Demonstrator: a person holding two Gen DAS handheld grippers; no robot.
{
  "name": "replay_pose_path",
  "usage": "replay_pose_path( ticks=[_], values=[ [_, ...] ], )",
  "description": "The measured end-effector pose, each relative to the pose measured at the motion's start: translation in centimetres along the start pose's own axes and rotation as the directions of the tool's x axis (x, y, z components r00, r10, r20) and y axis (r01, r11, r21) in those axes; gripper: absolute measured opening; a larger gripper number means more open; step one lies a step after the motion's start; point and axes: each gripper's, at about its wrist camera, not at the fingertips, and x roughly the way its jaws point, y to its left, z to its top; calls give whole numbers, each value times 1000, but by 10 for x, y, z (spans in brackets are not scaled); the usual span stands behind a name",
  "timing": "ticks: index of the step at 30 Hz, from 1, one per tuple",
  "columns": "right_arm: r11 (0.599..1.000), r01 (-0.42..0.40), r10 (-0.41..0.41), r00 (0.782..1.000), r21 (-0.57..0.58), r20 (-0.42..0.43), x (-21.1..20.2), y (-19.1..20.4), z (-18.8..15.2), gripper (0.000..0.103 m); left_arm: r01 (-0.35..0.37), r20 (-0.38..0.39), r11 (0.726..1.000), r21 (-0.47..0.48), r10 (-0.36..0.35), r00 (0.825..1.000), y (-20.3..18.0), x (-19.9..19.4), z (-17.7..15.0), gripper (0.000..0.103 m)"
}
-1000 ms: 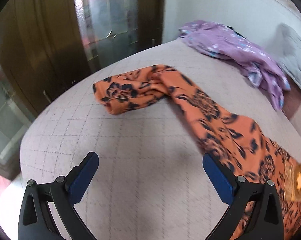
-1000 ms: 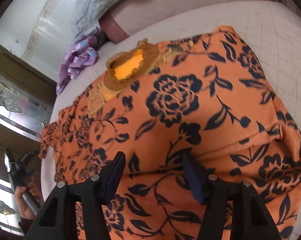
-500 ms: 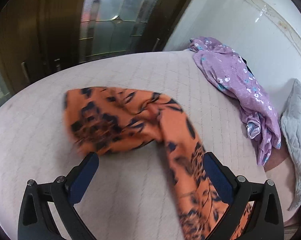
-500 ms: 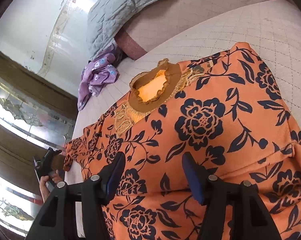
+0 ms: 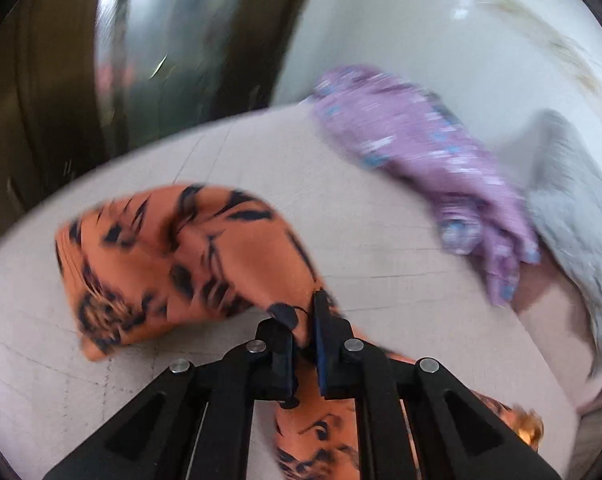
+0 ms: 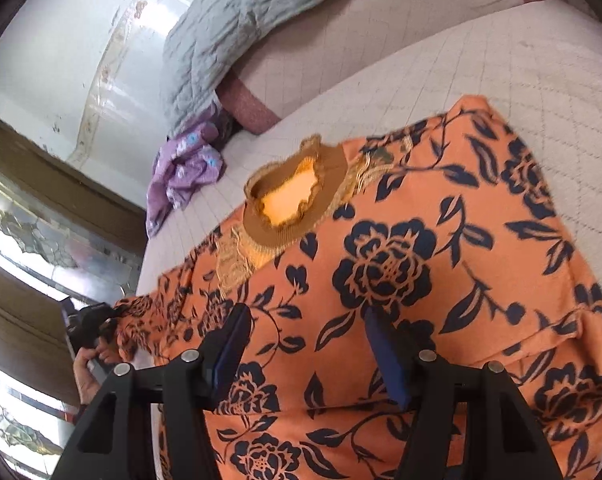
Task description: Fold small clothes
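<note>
On the pale quilted bed cover (image 6: pixel 521 80), an orange top with a dark-blue flower print (image 6: pixel 401 272) lies spread out, one sleeve pinched.

At the sleeve (image 5: pixel 173 264), the left gripper (image 5: pixel 303 344) is clamped on a fold of the orange cloth, so that the sleeve hangs bunched beyond its fingers; this grip probably serves to carry the sleeve across the body for the first fold. Over the lower body of the top, the right gripper (image 6: pixel 305 344) hovers with its jaws apart and nothing between them, seemingly ready to steady the cloth. Its brown knitted collar (image 6: pixel 297 204) faces up. Well apart near the wall, a crumpled lilac garment (image 5: pixel 421 152) and a grey quilted blanket (image 6: pixel 241 28) wait untouched.
</note>
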Motion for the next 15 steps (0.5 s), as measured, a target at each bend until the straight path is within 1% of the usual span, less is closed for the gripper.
replay_pose_path(
  ticks=[1, 3, 4, 5, 6, 7, 8, 9, 10, 11, 12, 13, 14, 15],
  values=[
    [1000, -3, 3, 1000, 4, 12, -4, -1, 1, 64, 19, 24, 999, 44, -20, 999, -15, -17, -2, 8],
    [1000, -7, 7, 999, 6, 37, -12, 1, 2, 64, 56, 43, 988, 147, -63, 997, -49, -51, -14, 8],
    [1000, -8, 8, 998, 3, 54, -17, 2, 2, 64, 71, 49, 976, 208, -83, 995, -67, -68, -24, 8],
    [1000, -5, 6, 997, -4, 75, -23, 4, 3, 64, 88, 57, 953, 289, -109, 992, -91, -88, -41, 8],
    [1000, 0, 1, 995, -13, 99, -29, 5, 3, 64, 98, 57, 935, 341, -125, 991, -106, -100, -55, 8],
    [1000, 4, -2, 993, -18, 118, -34, 6, 3, 64, 123, 46, 897, 424, -157, 987, -131, -116, -77, 8],
    [1000, 8, -5, 990, -21, 143, -41, 6, 4, 64, 163, 16, 833, 529, -202, 979, -158, -133, -108, 9],
    [1000, 10, -6, 987, -19, 162, -46, 5, 5, 64, 188, -12, 778, 599, -227, 974, -175, -143, -131, 17],
    [1000, 11, -9, 984, -15, 179, -51, 4, 5, 64, 212, -56, 694, 688, -240, 969, -197, -154, -167, 38],
    [1000, 16, -14, 981, -7, 195, -57, 1, 7, 64, 211, -71, 653, 727, -235, 969, -208, -157, -185, 51],
    [1000, 22, -22, 978, 4, 209, -62, -1, 7, 65, 196, -70, 608, 769, -224, 972, -217, -163, -209, 76],
    [1000, 22, -26, 975, 18, 222, -67, -4, 7, 68, 161, -43, 569, 807, -215, 976, -217, -171, -234, 81],
    [999, 20, -28, 973, 34, 229, -71, -8, 7, 72, 148, -34, 553, 820, -211, 977, -214, -174, -244, 81],
    [999, 17, -27, 972, 46, 233, -75, -11, 7, 73, 134, -30, 539, 832, -198, 980, -206, -176, -254, 81]
  ],
)
